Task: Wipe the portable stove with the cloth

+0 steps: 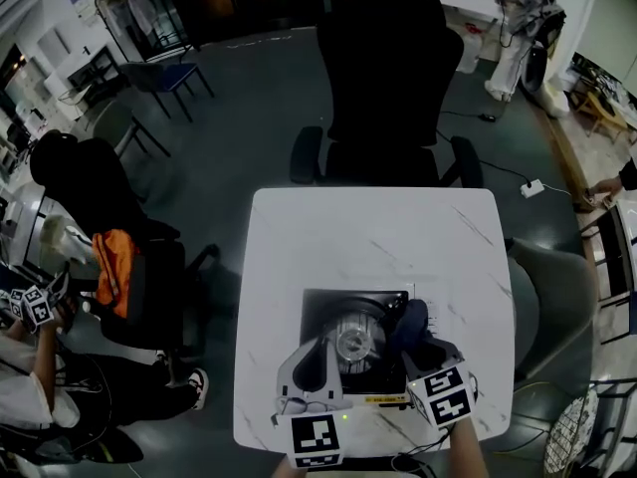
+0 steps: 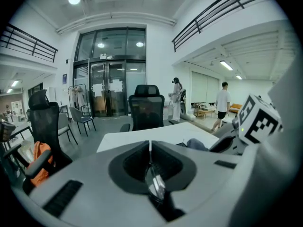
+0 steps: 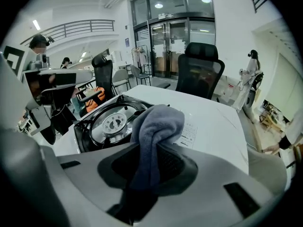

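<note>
The portable stove (image 1: 350,339), black with a round silver burner (image 3: 113,123), sits at the near side of the white table (image 1: 368,237). My right gripper (image 1: 413,335) is shut on a grey-blue cloth (image 3: 155,129) that bulges out past its jaws, just over the stove's right edge. In the head view the cloth (image 1: 409,320) covers the stove's right rim. My left gripper (image 1: 320,355) hovers over the stove's near left part. Its jaws (image 2: 150,146) meet in a thin seam with nothing held between them. The left gripper view catches the cloth (image 2: 198,144) at the right.
A black office chair (image 1: 388,78) stands at the table's far side. A chair with an orange item (image 1: 117,269) is on the left, a grey chair (image 1: 542,302) on the right. A printed white sheet (image 3: 190,134) lies beside the stove. People stand farther off.
</note>
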`<action>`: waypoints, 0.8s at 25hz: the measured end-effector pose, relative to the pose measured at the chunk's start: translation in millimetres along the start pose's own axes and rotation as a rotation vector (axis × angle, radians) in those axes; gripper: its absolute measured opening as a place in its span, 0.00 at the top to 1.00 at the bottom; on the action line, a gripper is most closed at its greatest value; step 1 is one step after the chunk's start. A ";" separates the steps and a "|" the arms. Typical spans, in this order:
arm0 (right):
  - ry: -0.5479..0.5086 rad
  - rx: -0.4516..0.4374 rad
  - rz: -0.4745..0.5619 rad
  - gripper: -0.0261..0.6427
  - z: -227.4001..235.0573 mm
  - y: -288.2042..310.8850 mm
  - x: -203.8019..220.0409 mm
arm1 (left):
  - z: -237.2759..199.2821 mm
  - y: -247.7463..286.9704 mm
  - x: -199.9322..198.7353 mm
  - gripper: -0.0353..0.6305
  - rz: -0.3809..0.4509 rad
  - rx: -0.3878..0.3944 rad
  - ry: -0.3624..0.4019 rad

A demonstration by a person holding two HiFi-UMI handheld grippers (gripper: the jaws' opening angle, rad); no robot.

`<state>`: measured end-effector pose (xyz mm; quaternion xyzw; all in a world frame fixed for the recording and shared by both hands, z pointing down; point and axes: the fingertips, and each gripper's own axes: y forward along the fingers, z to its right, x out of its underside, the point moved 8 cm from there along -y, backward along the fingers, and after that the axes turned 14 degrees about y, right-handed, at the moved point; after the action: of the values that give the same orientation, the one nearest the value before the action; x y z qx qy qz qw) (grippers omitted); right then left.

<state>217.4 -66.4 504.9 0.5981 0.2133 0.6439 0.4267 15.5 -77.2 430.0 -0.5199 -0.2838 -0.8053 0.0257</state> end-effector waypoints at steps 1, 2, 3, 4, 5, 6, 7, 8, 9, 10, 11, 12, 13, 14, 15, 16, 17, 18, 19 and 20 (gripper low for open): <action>0.004 0.005 0.003 0.80 1.2 1.8 -2.2 | -0.6 0.1 1.1 0.91 -0.002 -0.002 -0.003; 0.008 0.009 0.005 0.80 2.1 3.0 -4.1 | -1.2 -0.1 2.1 0.91 -0.004 -0.004 -0.007; 0.013 0.012 0.006 0.80 2.8 3.8 -5.6 | -1.9 -0.6 2.7 0.91 -0.006 -0.006 -0.012; 0.019 0.015 0.007 0.80 3.5 4.2 -6.7 | -2.5 -1.3 3.1 0.91 -0.006 -0.006 -0.016; 0.026 0.016 0.010 0.80 4.3 4.5 -7.5 | -3.0 -2.0 3.4 0.91 -0.005 -0.006 -0.018; 0.032 0.017 0.013 0.80 5.4 4.9 -8.3 | -3.5 -2.5 3.9 0.91 -0.003 -0.005 -0.018; 0.038 0.017 0.015 0.80 6.7 5.5 -9.0 | -4.2 -2.5 4.5 0.91 -0.002 -0.006 -0.019; 0.044 0.017 0.017 0.80 8.0 6.4 -10.0 | -5.1 -2.2 5.4 0.91 -0.001 -0.007 -0.019; 0.049 0.016 0.018 0.80 9.4 7.4 -11.1 | -6.3 -1.8 6.4 0.91 -0.001 -0.008 -0.020; 0.054 0.015 0.019 0.80 10.9 8.3 -12.2 | -7.4 -1.6 7.4 0.91 -0.003 -0.010 -0.022; 0.058 0.014 0.019 0.80 12.5 9.0 -13.4 | -8.2 -1.6 8.5 0.91 -0.006 -0.012 -0.024; 0.061 0.014 0.019 0.80 14.4 9.3 -14.4 | -8.9 -2.0 9.6 0.91 -0.009 -0.013 -0.026; 0.065 0.017 0.019 0.80 16.5 9.6 -15.6 | -9.6 -2.7 10.5 0.91 -0.011 -0.015 -0.028; 0.068 0.022 0.019 0.80 18.9 9.9 -17.1 | -10.5 -3.4 11.5 0.91 -0.013 -0.016 -0.029; 0.072 0.031 0.020 0.80 21.7 10.0 -19.0 | -11.8 -4.0 12.3 0.91 -0.016 -0.017 -0.030; 0.075 0.039 0.022 0.80 24.8 10.0 -21.3 | -13.1 -4.5 12.8 0.91 -0.018 -0.019 -0.031; 0.080 0.046 0.024 0.80 28.2 9.9 -23.8 | -14.4 -5.0 13.1 0.91 -0.019 -0.021 -0.032; 0.086 0.051 0.026 0.80 31.8 9.8 -26.3 | -15.4 -5.3 13.1 0.91 -0.021 -0.023 -0.033; 0.093 0.053 0.029 0.80 35.6 9.9 -28.4 | -16.2 -5.5 13.2 0.91 -0.022 -0.024 -0.033; 0.100 0.055 0.031 0.80 39.3 10.3 -30.2 | -16.9 -5.7 13.5 0.91 -0.022 -0.025 -0.032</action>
<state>249.4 -105.5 502.8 0.5801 0.2428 0.6732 0.3890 -6.4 -77.2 434.0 -0.5300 -0.2799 -0.8005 0.0059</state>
